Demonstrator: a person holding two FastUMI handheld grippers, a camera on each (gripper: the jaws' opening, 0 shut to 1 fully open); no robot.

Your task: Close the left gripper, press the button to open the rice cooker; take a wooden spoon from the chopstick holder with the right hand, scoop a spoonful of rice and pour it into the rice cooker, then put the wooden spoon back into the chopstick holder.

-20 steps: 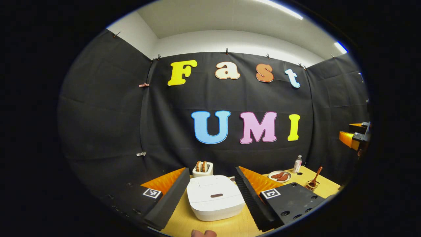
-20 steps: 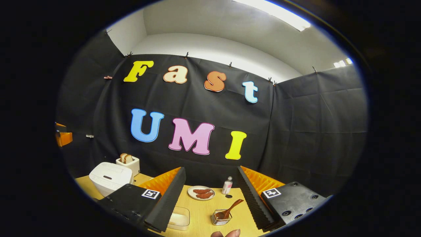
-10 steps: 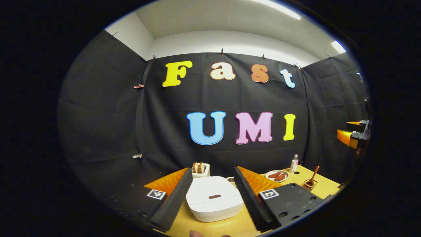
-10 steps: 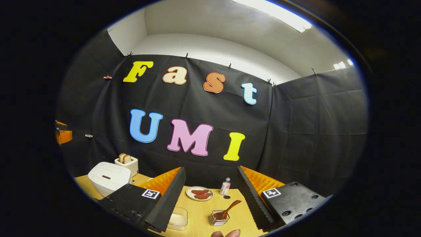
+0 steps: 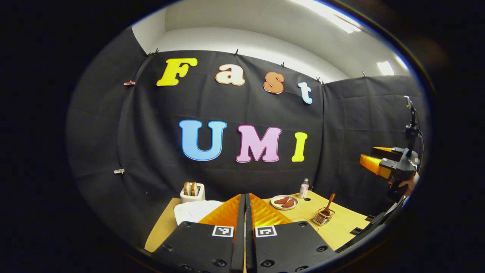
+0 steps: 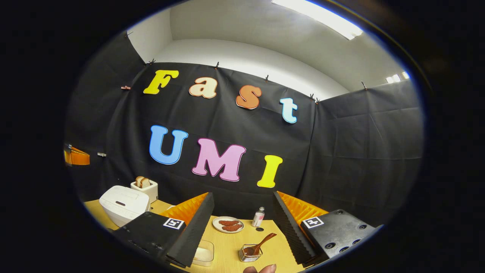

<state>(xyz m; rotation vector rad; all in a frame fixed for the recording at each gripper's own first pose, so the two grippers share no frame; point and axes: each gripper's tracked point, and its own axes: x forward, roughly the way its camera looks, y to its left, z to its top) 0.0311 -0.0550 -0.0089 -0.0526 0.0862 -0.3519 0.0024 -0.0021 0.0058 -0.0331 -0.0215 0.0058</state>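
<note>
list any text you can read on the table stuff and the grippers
No text here can be read.
Markers on the left gripper: square coded patterns, no words.
Bottle: label too small to read.
Rice cooker: no legible marking.

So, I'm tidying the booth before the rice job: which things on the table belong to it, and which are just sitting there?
Belongs to the job:
rice cooker, lid down
wooden spoon
chopstick holder
clear container; contents cannot be told

Just sitting there:
toaster with bread
plate of brown food
small bottle
</note>
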